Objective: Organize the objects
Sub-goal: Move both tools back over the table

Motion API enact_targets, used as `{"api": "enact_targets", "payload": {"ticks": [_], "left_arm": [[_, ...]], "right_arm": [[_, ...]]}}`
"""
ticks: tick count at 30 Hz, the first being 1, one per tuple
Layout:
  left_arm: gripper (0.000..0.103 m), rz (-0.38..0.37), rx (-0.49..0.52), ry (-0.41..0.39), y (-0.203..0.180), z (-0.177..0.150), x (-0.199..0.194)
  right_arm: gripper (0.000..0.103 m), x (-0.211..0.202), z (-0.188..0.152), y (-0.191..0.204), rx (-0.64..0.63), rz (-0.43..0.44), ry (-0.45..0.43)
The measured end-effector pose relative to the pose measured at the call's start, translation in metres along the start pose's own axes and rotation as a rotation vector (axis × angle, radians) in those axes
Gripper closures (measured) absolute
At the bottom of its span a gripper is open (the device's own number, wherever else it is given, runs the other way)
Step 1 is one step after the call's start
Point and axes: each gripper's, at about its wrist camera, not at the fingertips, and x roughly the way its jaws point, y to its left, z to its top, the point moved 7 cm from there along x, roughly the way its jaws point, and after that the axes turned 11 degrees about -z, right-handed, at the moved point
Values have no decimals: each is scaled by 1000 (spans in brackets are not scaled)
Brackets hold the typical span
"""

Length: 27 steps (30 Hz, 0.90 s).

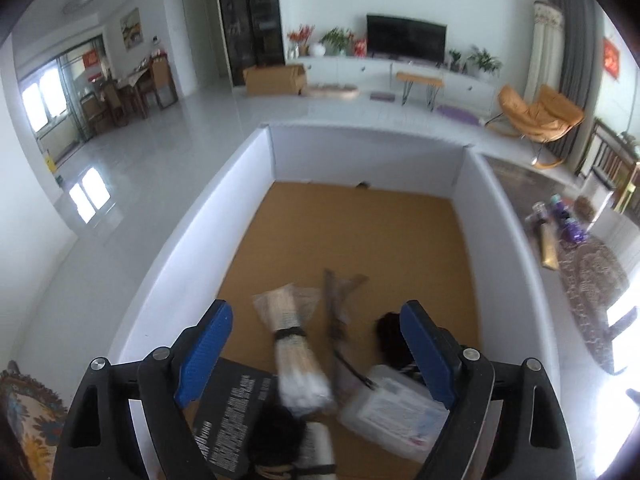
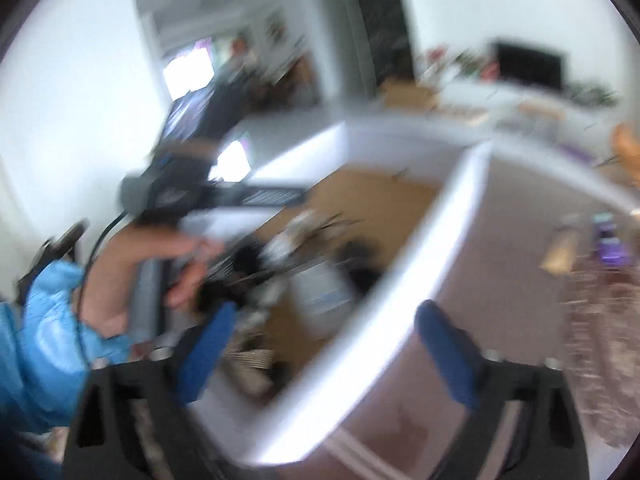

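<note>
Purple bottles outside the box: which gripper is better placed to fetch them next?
Probably the right. The right gripper is open at the box wall nearest the purple bottles; the left gripper is open above items inside the box.

Inside the bin below me, a wrapped bundle lies in the middle, a flat box to its left, a plastic container to its right. Bottles stand outside on the floor, beyond the bin's right wall.
</note>
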Motion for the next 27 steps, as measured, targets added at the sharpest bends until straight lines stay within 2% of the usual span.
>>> {"api": "enact_targets", "payload": {"ticks": [2, 3, 6, 9, 11, 13, 16, 19, 23, 27], "left_arm": [[18, -48, 14, -21, -20, 3, -7], [18, -88, 26, -32, -35, 3, -11], [18, -188, 78, -61, -79, 5, -27], [17, -307, 153, -77, -134, -5, -46], [13, -389, 199, -69, -173, -17, -56], [9, -450, 230, -51, -206, -31, -60], [7, -507, 271, -9, -247, -57, -57], [7, -516, 300, 72, -276, -84, -36], [7, -469, 302, 166, -294, -112, 2], [7, -387, 279, 221, -290, -126, 39]], "right_arm": [[0, 0, -9, -51, 48, -135, -4], [0, 0, -21, -85, 82, -227, 22], [0, -1, -55, -169, 182, -420, 96], [0, 0, -89, -237, 255, -584, 178], [0, -6, -111, -269, 293, -665, 230], [0, -10, -122, -295, 318, -712, 241], [0, -18, -138, -309, 322, -774, 212], [0, -17, -145, -314, 314, -775, 237], [0, -15, -143, -307, 276, -766, 235], [0, 3, -145, -307, 247, -757, 289]]}}
